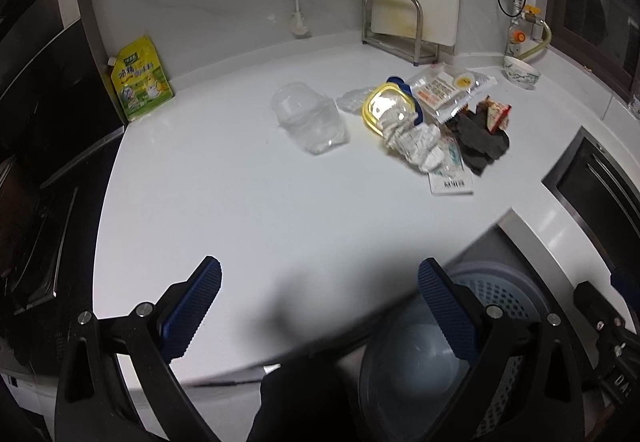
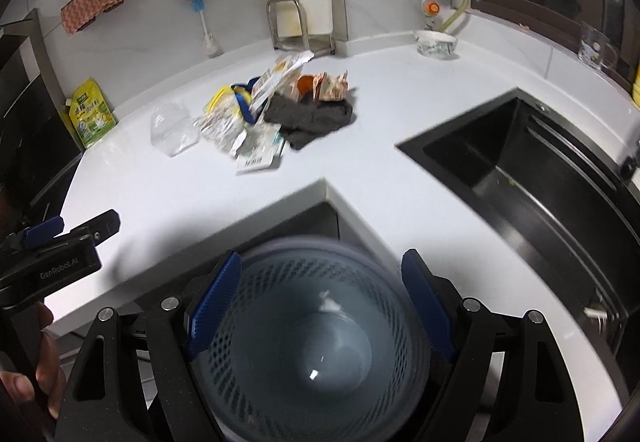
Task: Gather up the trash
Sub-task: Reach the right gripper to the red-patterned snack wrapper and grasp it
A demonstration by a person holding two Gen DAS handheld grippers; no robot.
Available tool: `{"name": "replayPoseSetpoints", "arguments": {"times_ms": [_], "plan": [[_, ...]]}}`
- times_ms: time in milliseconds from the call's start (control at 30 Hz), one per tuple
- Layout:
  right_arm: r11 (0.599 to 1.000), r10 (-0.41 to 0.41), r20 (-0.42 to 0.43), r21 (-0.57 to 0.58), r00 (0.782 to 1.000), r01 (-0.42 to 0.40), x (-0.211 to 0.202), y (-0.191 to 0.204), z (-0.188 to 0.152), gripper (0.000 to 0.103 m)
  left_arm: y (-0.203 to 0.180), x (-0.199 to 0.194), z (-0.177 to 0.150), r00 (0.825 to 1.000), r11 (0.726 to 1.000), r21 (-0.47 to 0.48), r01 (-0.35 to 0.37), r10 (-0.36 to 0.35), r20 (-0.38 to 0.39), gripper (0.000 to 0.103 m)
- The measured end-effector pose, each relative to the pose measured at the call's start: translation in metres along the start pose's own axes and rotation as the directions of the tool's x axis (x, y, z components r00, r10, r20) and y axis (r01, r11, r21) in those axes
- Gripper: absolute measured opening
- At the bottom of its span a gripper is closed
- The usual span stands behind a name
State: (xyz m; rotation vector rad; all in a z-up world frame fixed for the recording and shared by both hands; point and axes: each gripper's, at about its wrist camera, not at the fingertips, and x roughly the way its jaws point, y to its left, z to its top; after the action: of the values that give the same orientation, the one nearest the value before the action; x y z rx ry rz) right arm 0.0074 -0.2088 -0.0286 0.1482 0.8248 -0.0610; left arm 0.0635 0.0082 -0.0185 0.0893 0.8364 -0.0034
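A heap of crumpled wrappers, clear plastic and dark cloth (image 2: 276, 110) lies at twelve o'clock on the white desk (image 2: 160, 194), with bare desk on all sides to its front edge. Below the desk's inner corner stands a grey perforated plastic bin (image 2: 304, 342). Right tongs (image 2: 320, 306) gape empty above it; left tongs (image 1: 320, 306) gape empty over the desk edge.

I read "GenRobot.AI" in pale letters on the black body of the left gripper (image 2: 42, 238). Print on the yellow-green pouch (image 1: 140, 80) at the countertop's back-left corner stays illegible to me.
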Motion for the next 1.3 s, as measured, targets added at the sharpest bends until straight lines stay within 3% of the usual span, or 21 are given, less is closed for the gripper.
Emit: {"name": "replayPoseSetpoints", "arguments": {"times_ms": [200, 733, 1300], "plan": [[1.0, 0.0, 0.043, 0.007, 0.999, 0.0, 0.041, -0.017, 0.04, 0.079, 0.009, 0.028, 0.027, 0.997, 0.999, -0.045, -0.018, 0.022, 0.073, 0.097], [1.0, 0.003, 0.077, -0.017, 0.997, -0.001, 0.124, -0.011, 0.124, 0.079, 0.026, 0.102, 0.085, 0.996, 0.987, -0.147, -0.066, 0.075, 0.055, 0.097], [0.998, -0.059, 0.047, -0.025, 0.997, 0.06, 0.177, -0.01, 0.154, 0.078, 0.033, 0.126, 0.094, 0.996, 0.981, -0.183, -0.07, 0.079, 0.04, 0.097]]}}
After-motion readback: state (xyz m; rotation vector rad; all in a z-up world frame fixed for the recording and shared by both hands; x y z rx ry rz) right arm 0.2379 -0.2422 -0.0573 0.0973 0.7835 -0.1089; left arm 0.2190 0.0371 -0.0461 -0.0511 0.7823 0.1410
